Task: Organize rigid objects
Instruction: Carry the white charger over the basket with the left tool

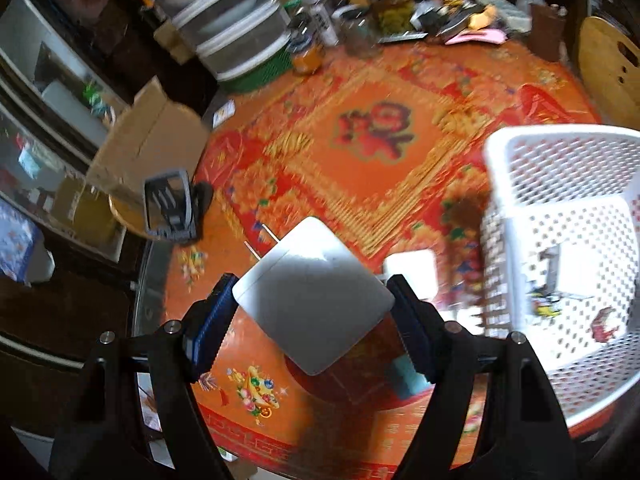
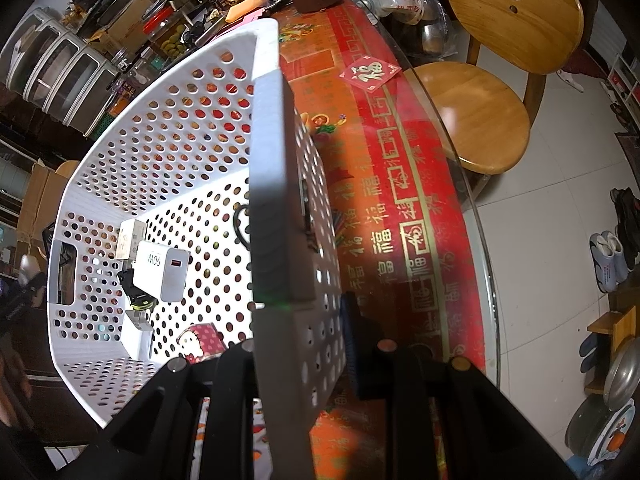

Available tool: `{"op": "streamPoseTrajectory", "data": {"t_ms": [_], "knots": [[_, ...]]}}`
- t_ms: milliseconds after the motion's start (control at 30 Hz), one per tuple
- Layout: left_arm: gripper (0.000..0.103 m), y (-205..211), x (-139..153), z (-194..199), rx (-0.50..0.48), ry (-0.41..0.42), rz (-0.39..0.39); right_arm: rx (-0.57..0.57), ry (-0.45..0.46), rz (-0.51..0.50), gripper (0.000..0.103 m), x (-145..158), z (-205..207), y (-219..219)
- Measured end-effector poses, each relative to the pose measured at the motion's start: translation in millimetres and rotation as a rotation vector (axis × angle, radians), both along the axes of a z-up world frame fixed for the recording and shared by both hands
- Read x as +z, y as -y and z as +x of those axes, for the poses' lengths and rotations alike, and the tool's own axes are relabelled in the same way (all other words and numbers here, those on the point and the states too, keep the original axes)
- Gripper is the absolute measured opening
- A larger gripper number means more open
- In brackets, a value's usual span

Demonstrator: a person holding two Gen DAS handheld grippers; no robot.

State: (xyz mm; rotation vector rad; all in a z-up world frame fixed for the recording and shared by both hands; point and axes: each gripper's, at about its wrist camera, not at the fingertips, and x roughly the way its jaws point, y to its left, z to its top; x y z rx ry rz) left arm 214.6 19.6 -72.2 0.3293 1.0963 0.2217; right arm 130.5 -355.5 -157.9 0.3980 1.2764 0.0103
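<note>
Your left tool is clamped on the white square box, held above the counter just left of the basket. Swing it over the rim before letting go (keep it level). Your right tool grips the basket wall, steadying it.

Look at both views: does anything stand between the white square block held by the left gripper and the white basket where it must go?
Nothing visible does. The left gripper holds the white square block above the tablecloth; the white basket is beside it, open-topped. The right gripper grips the basket's wall.
</note>
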Motion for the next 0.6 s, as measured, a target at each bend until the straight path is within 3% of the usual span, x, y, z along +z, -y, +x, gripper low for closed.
{"op": "streamPoseTrajectory", "data": {"t_ms": [267,600], "knots": [[0.073,86,27,-1,-0.161,0.017,-0.027,-0.001,0.0,0.001,0.021,0,0,0],[0.074,178,-13,-1,-0.315,-0.061,-0.052,-0.005,0.003,0.006,0.021,1,0,1]]}}
